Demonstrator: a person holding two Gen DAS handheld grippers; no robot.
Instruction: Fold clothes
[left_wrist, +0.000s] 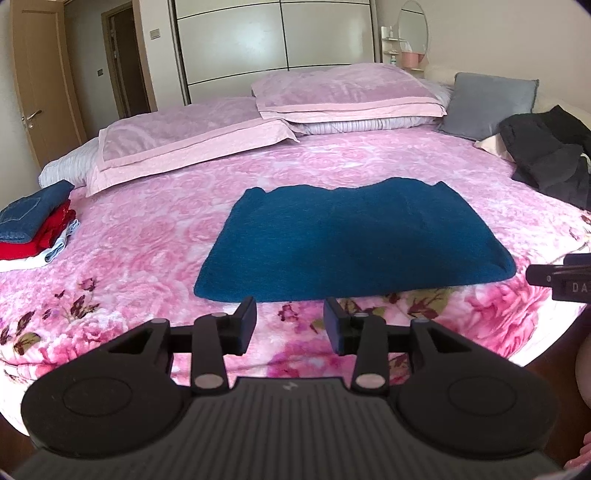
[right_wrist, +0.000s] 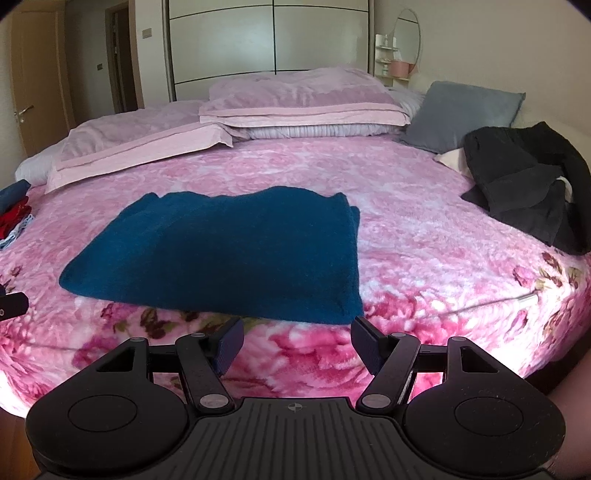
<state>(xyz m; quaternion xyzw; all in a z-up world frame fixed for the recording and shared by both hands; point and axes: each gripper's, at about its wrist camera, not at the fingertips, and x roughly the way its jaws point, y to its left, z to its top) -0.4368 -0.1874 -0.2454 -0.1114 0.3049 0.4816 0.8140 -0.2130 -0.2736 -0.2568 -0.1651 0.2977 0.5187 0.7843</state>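
— Left wrist view first: what lies ahead of the left gripper (left_wrist: 290, 326)?

— A dark teal fuzzy garment (left_wrist: 354, 240), folded into a flat rectangle, spread on the pink rose-patterned plush bedspread (left_wrist: 155, 236). The gripper hangs just short of its near edge, fingers spread, nothing between them.

— And the right gripper (right_wrist: 297, 345)?

— Also parted and empty, hovering close to the teal garment's (right_wrist: 221, 254) near right corner, not touching it. Its tip shows at the right edge of the left view.

— Other clothes?

— A small stack of folded clothes (left_wrist: 33, 229) sits on the bed's left side, blue denim on top, red and pale pieces below. A rumpled black garment pile (right_wrist: 528, 184) lies at the far right, well apart from the teal piece.

— Further back?

— Two pale pink pillows (left_wrist: 347, 92) and a grey square cushion (right_wrist: 461, 114) at the head of the bed.
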